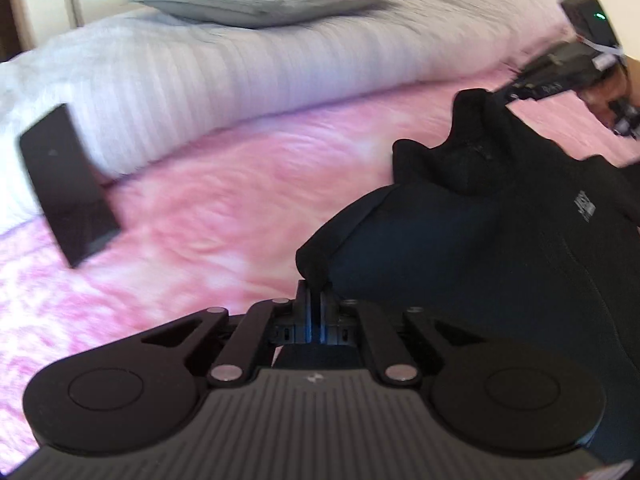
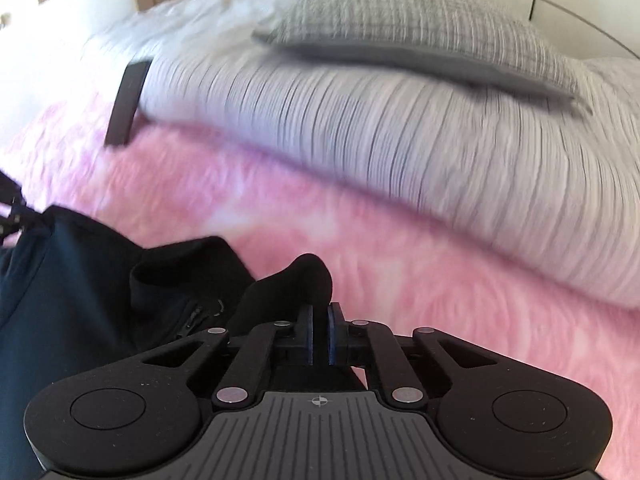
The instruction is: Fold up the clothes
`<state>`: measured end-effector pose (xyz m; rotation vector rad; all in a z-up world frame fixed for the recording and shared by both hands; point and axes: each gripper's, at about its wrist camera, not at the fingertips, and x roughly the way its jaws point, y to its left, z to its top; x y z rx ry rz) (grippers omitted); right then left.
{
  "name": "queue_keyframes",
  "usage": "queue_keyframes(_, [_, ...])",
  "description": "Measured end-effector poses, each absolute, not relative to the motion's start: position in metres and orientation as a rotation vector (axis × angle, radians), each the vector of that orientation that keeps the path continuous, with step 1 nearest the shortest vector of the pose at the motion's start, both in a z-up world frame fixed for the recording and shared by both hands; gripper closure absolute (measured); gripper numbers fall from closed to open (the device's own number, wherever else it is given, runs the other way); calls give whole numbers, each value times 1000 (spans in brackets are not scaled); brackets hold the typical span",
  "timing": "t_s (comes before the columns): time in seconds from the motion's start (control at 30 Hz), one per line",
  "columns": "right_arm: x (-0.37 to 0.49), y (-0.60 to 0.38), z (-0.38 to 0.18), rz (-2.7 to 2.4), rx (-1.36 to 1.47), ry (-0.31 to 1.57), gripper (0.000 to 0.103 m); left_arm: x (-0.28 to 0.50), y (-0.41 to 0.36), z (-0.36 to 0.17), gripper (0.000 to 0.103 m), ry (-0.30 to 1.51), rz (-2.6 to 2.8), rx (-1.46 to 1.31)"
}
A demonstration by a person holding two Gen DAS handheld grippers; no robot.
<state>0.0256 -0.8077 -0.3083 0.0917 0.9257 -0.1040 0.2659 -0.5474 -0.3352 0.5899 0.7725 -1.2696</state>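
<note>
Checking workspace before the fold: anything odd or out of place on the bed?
A flat black slab lies askew, half on the striped white duvet, half on the pink blanket. What it is cannot be told. Nothing spilled or damaged.

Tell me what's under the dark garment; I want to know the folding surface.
Under the dark garment lies a pink fuzzy blanket, visible all around it. Whatever sits directly beneath the cloth is covered.

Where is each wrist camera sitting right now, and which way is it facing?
Left wrist: on the left gripper, angled down over the pink blanket; its jaws pinch the dark garment; right gripper at far right.
Right wrist: on the right gripper, facing the striped duvet; jaws pinch the garment.
Shared: garment, blanket, duvet, grey pillow, black slab.
</note>
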Motion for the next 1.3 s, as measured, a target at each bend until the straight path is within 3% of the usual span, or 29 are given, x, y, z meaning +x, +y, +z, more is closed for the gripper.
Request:
queue_keyframes(0.17, [47,-805,-333,-136,95,916,96,279,-557,-367,97,867,-1209,612])
queue_keyframes(0.23, [42,-802,-343,-182,82,933,92,277,-550,-368,87,859,-1177,577])
queue_keyframes(0.27, [35,-801,-344,-216,60,939,78,277,-546,-368,84,855,-1162,562])
queue_keyframes(0.3, [29,-800,-345,-250,38,944,54,277,-540,-365,81,849,-1147,553])
queue_keyframes(0.37, [8,-801,-341,-316,32,917,29,277,-529,-358,81,838,-1122,544])
queue_keyframes(0.57, [-100,-799,-332,-451,293,930,29,243,-506,-323,81,808,-1136,547])
queue_keyframes(0.77, [-253,-776,-320,-656,578,883,29,154,-530,-306,81,830,-1293,560])
queue_keyframes(1.0, [-430,-803,-307,-1039,749,622,29,7,-619,-297,80,774,-1575,676])
queue_keyframes(1.17, [-520,-856,-333,-1227,892,417,29,-102,-701,-296,77,660,-1791,810])
queue_keyframes(1.3, [-542,-889,-355,-1281,851,361,29,-171,-751,-302,77,599,-1896,889])
